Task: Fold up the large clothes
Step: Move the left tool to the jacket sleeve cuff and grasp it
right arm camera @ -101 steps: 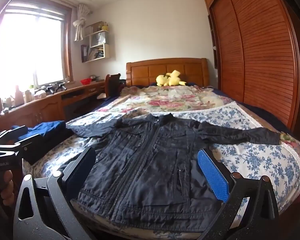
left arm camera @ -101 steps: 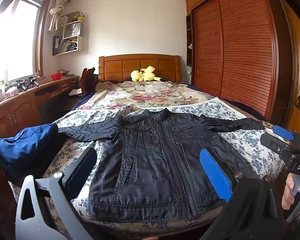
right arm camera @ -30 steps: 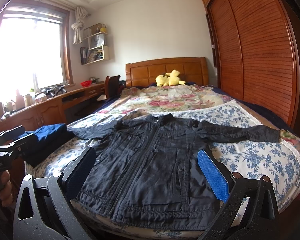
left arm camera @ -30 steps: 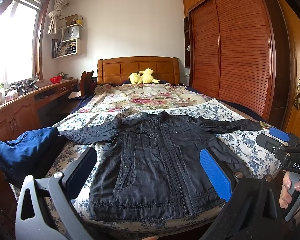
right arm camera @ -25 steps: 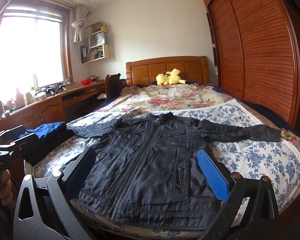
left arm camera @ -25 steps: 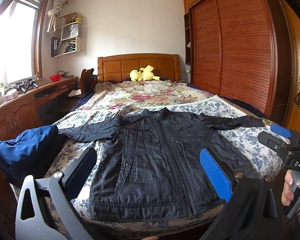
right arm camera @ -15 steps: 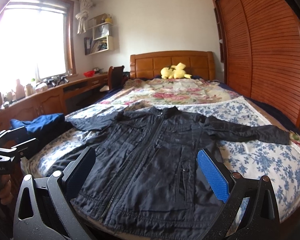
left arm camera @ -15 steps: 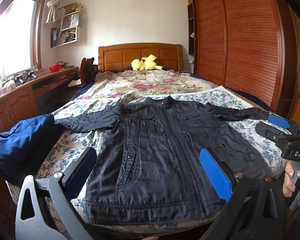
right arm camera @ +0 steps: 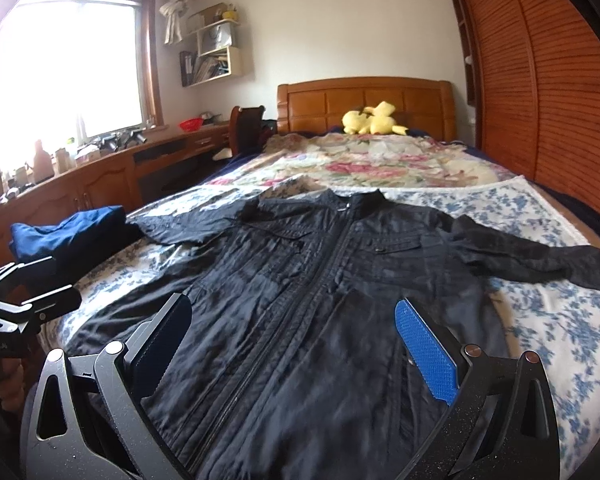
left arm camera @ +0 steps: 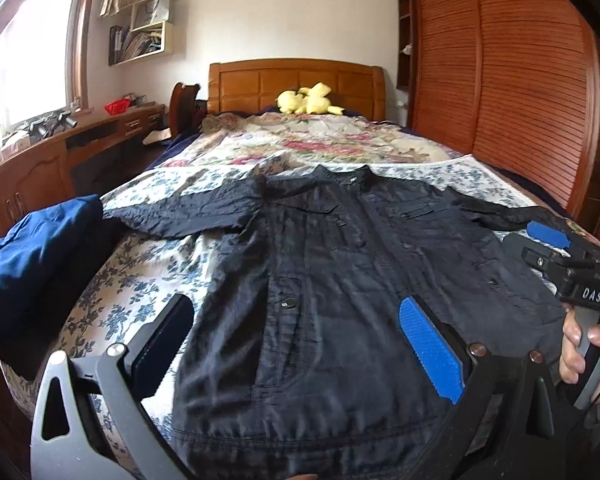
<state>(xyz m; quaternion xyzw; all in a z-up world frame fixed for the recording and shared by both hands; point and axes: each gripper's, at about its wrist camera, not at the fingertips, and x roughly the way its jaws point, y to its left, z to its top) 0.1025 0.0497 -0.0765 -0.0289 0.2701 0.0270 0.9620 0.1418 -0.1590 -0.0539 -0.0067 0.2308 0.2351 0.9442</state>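
A black jacket [left arm camera: 340,264] lies flat, front up and zipped, on the bed, sleeves spread to both sides; it also shows in the right wrist view [right arm camera: 324,280]. My left gripper [left arm camera: 296,340] is open and empty, low over the jacket's lower left part near the hem. My right gripper [right arm camera: 294,344] is open and empty, low over the jacket's lower front by the zip. The right gripper shows at the right edge of the left wrist view [left arm camera: 556,252], and the left gripper at the left edge of the right wrist view [right arm camera: 24,300].
A folded blue garment [left arm camera: 32,256] lies at the bed's left edge. Blue floral sheet [right arm camera: 556,320] covers the bed. A yellow plush toy [left arm camera: 306,100] sits by the wooden headboard. A wooden desk [right arm camera: 100,176] runs along the left; a slatted wardrobe [left arm camera: 520,72] stands on the right.
Both grippers have moved forward and down toward the jacket, which now fills more of both views. Both stay open and empty.
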